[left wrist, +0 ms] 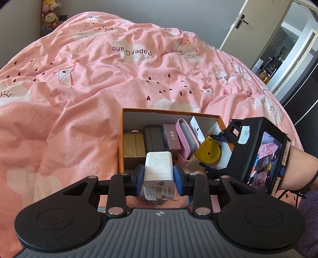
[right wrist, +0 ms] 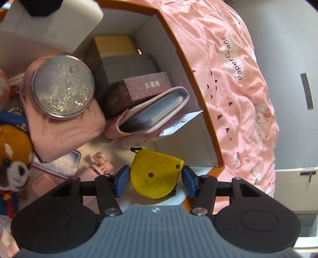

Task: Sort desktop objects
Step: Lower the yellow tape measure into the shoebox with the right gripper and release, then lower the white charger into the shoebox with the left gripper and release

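A pink "Paper Crane" duvet (left wrist: 95, 83) fills the scene, rumpled all over. Beyond its far left corner stuffed toys (left wrist: 50, 15) stand stacked against the wall, and past its right edge a white door (left wrist: 256, 29) with a dark lever handle (left wrist: 241, 20) stands open.

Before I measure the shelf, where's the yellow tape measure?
The tape measure is gripped in the right tool, over the orange box's near corner, just below the pink card wallet.
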The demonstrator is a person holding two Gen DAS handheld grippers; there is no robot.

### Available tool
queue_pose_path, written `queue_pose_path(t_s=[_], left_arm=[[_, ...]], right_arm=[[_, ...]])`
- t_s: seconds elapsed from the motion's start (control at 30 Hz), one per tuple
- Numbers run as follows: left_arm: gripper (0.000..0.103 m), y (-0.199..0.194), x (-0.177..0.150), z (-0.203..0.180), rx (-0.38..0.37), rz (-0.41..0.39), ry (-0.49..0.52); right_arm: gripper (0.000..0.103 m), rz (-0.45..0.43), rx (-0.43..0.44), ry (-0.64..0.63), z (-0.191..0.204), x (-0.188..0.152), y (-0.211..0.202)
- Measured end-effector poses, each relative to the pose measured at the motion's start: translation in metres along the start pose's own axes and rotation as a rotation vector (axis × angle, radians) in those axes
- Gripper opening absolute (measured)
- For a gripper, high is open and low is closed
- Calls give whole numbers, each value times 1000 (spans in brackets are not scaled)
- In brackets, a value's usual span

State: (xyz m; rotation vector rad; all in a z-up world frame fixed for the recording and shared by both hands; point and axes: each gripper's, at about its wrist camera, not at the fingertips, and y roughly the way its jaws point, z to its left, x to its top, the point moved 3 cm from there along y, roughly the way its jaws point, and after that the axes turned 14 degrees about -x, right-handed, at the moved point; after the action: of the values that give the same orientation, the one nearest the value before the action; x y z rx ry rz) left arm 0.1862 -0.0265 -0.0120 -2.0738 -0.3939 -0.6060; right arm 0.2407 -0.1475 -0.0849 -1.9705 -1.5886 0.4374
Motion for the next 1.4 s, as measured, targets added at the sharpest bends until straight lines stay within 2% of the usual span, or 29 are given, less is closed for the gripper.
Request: queue_pose_path(t_s=[0.13,0.23,0.53,0.73,0.87,1.03,1.07,1.1,1.2,1.4], left_arm=[[37,2,-1,3,6,6,-12],[37,3,1,5,10,8,-19],[37,6,3,3,4,9,-11],[37,7,5,-6,-2,7,10],[37,10,10,-19,-33,6,40],[36,19,24,-45,-79,-3,94],[36,22,26,-51,-88,-1,106],[36,26,29,-57,-97,3,117],[36,41,36,-73,-115,16,140],[36,78,52,-90,-120,34,128]], right_arm=[[59,-11,-43,-82,10,1,7],[59,-8,-40,-119,15,2,13],[61,-7,-2,-116,10,7,19],[63,-35,-60,-85,1,1,1],[63,-94,-58,60,-27,-14,-30],[61,-144,14,397,-80,-47,-63],[55,-143,25,460,-89,-53,-67],[47,-135,32,517,-96,-59,-68],[35,-96,46,645,-104,-76,-66],[32,-4,49,777,-99,-108,-32]])
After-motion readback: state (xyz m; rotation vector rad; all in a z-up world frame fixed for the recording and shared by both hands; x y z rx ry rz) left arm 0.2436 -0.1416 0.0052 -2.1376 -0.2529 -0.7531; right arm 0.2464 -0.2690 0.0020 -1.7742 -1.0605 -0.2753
